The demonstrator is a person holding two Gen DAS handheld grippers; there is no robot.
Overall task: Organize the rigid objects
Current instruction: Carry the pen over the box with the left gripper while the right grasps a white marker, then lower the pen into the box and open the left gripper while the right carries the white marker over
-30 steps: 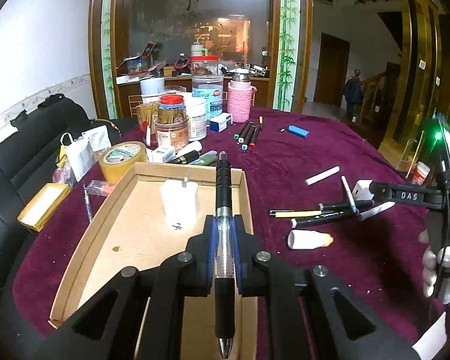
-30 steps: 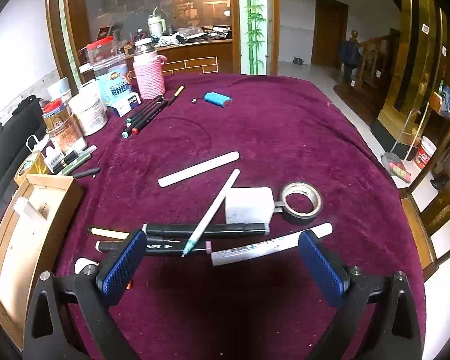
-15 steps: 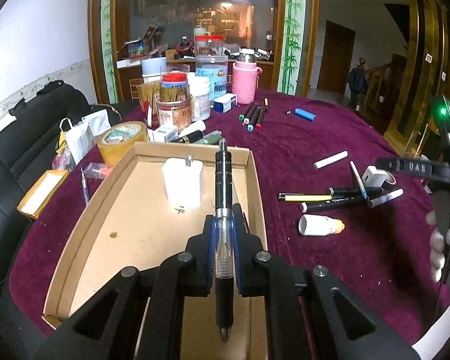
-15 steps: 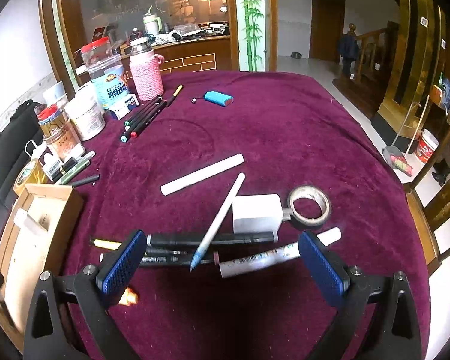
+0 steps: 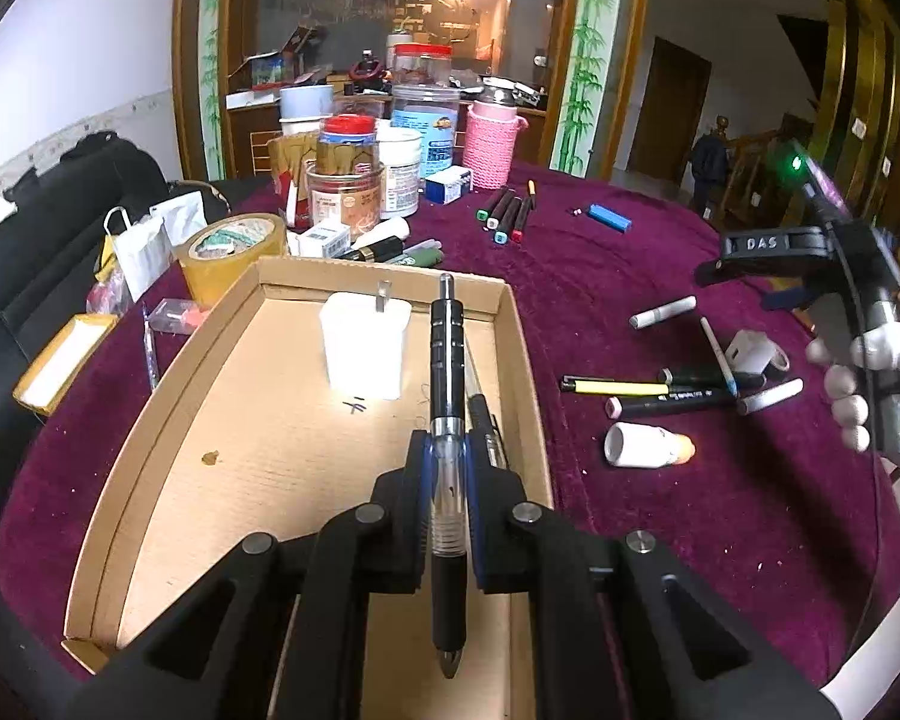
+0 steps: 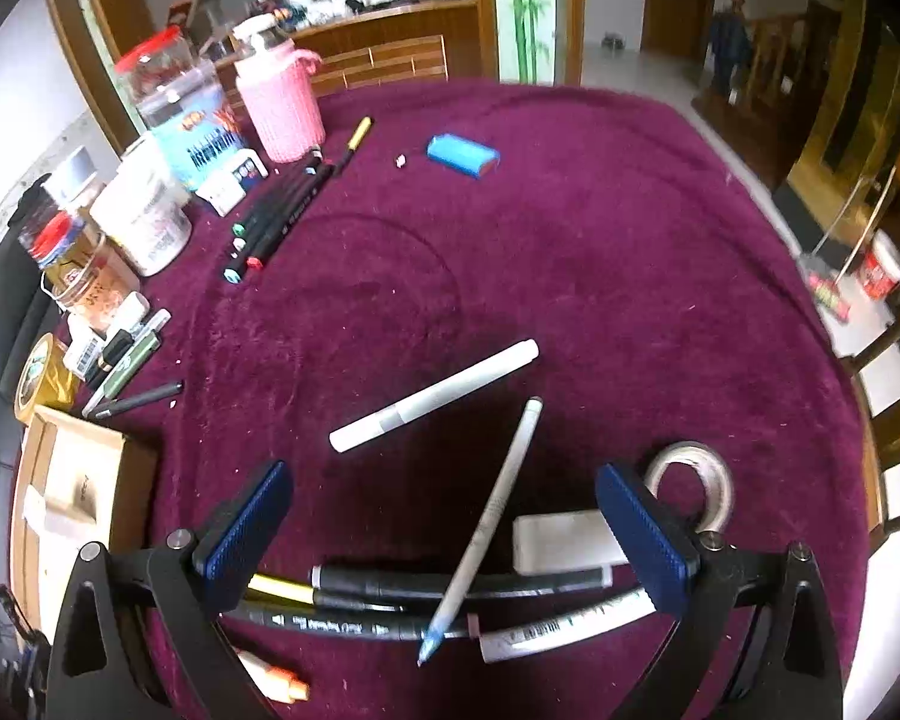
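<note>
The left gripper (image 5: 447,480) has its jaws pinched tight on a black pen (image 5: 447,420) with a clear barrel section. The pen's long axis runs straight along the fingers: clicker end points away toward the far wall of the cardboard tray (image 5: 150,420), metal tip points back at the camera. It's hovering over the tray's right side, above another dark pen (image 5: 486,426) lying along the right wall. A white plug adapter (image 5: 365,354) sits upright near the tray's far edge.

The right gripper (image 6: 444,528) is spread wide with nothing between the blue pads (image 6: 246,522), held in a white-gloved hand (image 5: 870,384). It hangs over a loose pile of pens near the table's right edge: a black marker (image 6: 450,585) and another black marker (image 6: 342,624) lying crosswise, a thin white pen (image 6: 492,516) slanting over them with its blue tip toward the camera, plus a white marker (image 6: 435,396) just beyond, lying diagonally. A white block (image 6: 561,543) and a tape ring (image 6: 693,489) sit by the right finger. The purple tablecloth (image 6: 570,240) covers everything.
</note>
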